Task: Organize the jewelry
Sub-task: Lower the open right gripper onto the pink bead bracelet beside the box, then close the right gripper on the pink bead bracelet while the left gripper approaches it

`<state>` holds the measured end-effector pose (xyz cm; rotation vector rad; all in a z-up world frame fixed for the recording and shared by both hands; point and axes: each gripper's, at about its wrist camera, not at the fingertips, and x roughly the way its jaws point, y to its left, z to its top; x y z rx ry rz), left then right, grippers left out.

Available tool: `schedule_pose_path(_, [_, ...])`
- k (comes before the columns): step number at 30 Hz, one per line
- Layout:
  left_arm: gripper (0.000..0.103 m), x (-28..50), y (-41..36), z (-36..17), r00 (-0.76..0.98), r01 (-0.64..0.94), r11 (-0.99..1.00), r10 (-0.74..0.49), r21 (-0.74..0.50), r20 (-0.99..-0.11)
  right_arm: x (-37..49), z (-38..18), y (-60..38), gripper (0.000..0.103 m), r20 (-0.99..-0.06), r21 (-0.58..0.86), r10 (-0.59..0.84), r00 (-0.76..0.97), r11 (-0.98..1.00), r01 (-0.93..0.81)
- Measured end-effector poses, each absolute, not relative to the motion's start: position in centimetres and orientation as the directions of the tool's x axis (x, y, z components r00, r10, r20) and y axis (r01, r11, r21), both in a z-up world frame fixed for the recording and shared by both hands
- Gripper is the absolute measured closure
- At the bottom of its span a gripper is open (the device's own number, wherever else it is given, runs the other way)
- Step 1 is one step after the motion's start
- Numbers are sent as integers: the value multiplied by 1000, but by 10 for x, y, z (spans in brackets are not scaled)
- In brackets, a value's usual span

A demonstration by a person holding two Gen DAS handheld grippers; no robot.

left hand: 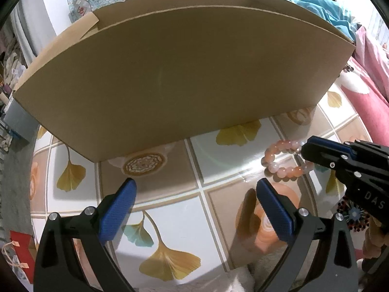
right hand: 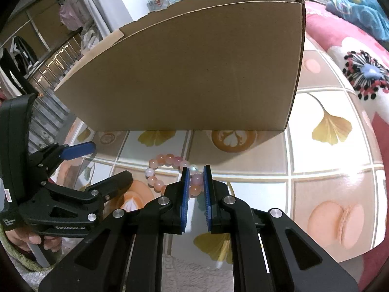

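Observation:
A bracelet of pink and peach beads [right hand: 167, 172] lies on the patterned tablecloth [right hand: 321, 177] in front of a tall open cardboard box [right hand: 184, 77]. My right gripper [right hand: 194, 170] is shut on the bracelet's right side, beads pinched between its blue pads. In the left wrist view the bracelet [left hand: 282, 160] lies at the right, with the right gripper [left hand: 304, 148] on it. My left gripper [left hand: 195, 187] is open and empty, low over the cloth in front of the box [left hand: 184, 73]. It also shows at the left of the right wrist view [right hand: 107, 163].
The tablecloth [left hand: 170, 206] has ginkgo leaves and coffee cups printed on it. A pink floral blanket [right hand: 352, 48] lies to the right. A red paper bag [left hand: 22, 248] sits at the lower left. Furniture and hanging clothes [right hand: 70, 17] stand at the back left.

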<state>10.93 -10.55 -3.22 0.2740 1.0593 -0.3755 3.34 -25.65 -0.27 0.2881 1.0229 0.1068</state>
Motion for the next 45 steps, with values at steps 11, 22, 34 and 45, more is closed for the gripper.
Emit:
schedule_pose_path(11, [6,105,-109,-32,440,430,902,-166,45,-883,34,-3,-256,93,-825,285,221,520,957,46])
schedule_pose_path(22, [6,105,-110,-31,440,431,901,-165,47,-883,34,-4,-255,93,-825,288,223,519,957,46])
schedule_pose_path(34, [6,105,-111,-30,444,435,899,-164,52,-881,35,-5,-255,93,-822,302,234,520,952,48])
schedule_pose_path(45, [7,96,-102,-9,478,528,844,-390,-97,-787,35,-7,-253,93,-821,302,236,521,952,45])
